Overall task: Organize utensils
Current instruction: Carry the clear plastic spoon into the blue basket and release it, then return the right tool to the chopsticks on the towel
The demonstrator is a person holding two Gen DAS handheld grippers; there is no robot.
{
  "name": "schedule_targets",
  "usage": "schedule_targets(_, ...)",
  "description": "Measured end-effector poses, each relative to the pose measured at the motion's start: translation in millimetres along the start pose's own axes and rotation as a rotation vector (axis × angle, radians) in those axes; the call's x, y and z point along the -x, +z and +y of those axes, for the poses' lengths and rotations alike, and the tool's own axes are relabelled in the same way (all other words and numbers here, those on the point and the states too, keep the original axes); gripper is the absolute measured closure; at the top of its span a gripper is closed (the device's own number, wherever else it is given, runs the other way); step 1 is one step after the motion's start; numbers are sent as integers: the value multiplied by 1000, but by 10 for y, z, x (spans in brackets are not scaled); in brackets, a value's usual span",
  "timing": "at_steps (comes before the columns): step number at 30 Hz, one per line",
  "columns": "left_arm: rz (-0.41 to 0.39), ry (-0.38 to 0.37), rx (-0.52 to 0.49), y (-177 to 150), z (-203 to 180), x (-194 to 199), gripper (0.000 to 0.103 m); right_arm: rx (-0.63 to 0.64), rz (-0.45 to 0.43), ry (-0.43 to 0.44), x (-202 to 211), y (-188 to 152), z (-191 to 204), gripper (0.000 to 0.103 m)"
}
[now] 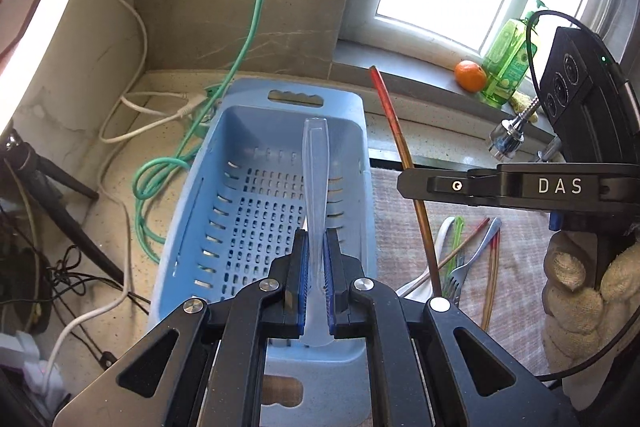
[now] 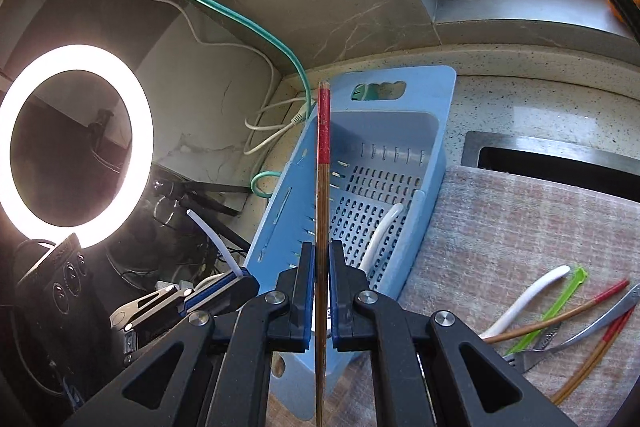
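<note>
Above a perforated blue basket on the speckled surface, the left tool pinches a translucent plastic utensil handle, while the right tool pinches a red-tipped bamboo chopstick. More chopsticks, a fork and plastic utensils lie on a woven mat.

One basket, four chopsticks

The left gripper clamps a clear plastic utensil, its handle pointing away over a light blue perforated basket on the speckled desk. To the right, the right gripper holds a red-tipped chopstick above a cloth mat strewn with utensils.
</note>
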State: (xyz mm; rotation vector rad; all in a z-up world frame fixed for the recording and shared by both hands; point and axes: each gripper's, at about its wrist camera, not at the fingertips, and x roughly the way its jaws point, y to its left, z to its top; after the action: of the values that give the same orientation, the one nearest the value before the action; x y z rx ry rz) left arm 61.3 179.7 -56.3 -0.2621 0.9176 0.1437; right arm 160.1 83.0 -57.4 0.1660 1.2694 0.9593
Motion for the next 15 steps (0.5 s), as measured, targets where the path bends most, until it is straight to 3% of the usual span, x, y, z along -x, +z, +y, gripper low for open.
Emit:
schedule_targets(7, 36, 30, 21, -4, 76, -122, 96, 31, 37, -32, -268, 15, 106, 94)
schedule_targets(9, 39, 35, 35, -6, 98, -126, 91, 36, 44, -38, -277, 17, 101, 94)
schedule_targets(15, 34, 43, 52, -1, 138, -112, 90, 48, 34, -50, -215, 1, 64, 94)
